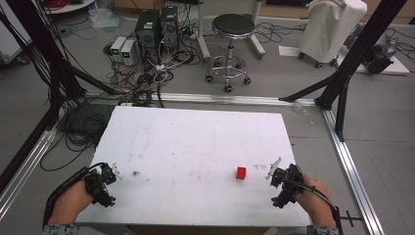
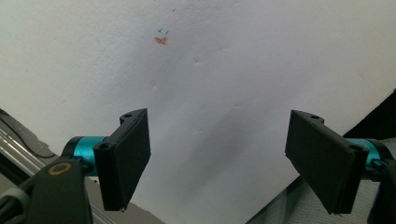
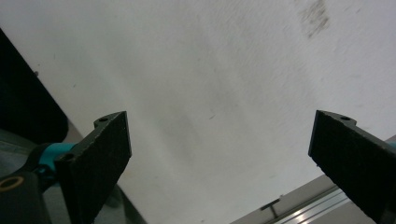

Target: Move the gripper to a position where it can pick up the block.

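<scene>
We read this as the opening of a pick: nothing is held, and the small red cube-shaped block [image 1: 241,172] sits alone on the white rectangular foam-board tabletop [image 1: 195,142], in the lower right part of the high view. Our right gripper [image 1: 275,170] hangs near the lower right edge of that frame, near the block and to its right but clearly apart from it. In the right gripper view its two black jaws stand spread wide at the bottom corners of the frame, with bare white board between them and a faint grey smudge [image 3: 314,17] in the upper right. Our left gripper [image 1: 113,171] sits at the lower left of the high view, well apart from the block, close to a small dark mark [image 1: 135,173] on the board. In the left gripper view its jaws are likewise wide apart with nothing between them, and a little orange and blue scribble [image 2: 161,38] shows on the board in the upper middle of the frame. We judge the reach not yet begun. The next move, as we see it, falls to the right gripper: we should swing it leftward until the block appears between the jaws, lower it so the pads flank two opposite faces squarely, then close gently, since so small and light a block could skid or tip on the smooth board if one pad touches first.
</scene>
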{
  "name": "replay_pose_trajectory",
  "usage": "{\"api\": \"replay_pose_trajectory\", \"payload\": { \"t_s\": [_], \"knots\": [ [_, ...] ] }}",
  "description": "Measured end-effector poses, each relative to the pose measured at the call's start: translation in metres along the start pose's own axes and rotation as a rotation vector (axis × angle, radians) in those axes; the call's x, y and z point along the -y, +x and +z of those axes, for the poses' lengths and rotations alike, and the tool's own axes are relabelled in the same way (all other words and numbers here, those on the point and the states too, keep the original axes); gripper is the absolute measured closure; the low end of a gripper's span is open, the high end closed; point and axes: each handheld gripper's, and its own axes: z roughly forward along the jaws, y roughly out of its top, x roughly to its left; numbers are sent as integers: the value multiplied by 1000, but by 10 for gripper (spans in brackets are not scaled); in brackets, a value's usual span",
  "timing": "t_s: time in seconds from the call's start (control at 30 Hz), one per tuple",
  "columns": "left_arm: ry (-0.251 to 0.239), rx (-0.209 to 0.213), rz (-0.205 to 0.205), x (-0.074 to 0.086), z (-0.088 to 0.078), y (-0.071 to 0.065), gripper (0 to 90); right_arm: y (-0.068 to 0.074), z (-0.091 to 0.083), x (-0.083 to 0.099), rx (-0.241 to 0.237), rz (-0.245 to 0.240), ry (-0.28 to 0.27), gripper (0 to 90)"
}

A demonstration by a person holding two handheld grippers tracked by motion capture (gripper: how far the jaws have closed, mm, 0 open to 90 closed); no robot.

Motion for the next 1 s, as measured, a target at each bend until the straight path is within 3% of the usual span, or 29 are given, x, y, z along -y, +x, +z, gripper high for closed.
{"api": "replay_pose_trajectory", "payload": {
  "t_s": [0.2, 0.33, 0.57, 0.8, 1.0],
  "knots": [
    [-1, 3, 1, -1, 1, 0, 225, -5, -3, -12, 26, -38, 8, 51],
    [-4, -2, -2, 0, 0, 1, 225, -4, -5, -21, 58, -101, 4, 51],
    [-3, 2, -2, 1, 0, 1, 225, -9, -1, -36, 37, -186, 25, 51],
    [-6, 2, -4, 1, 1, 1, 225, -18, 2, -51, -27, -215, 40, 51],
    [-1, 3, -1, 2, 2, 2, 225, -20, 5, -60, -32, -234, 54, 51]
  ]
}}
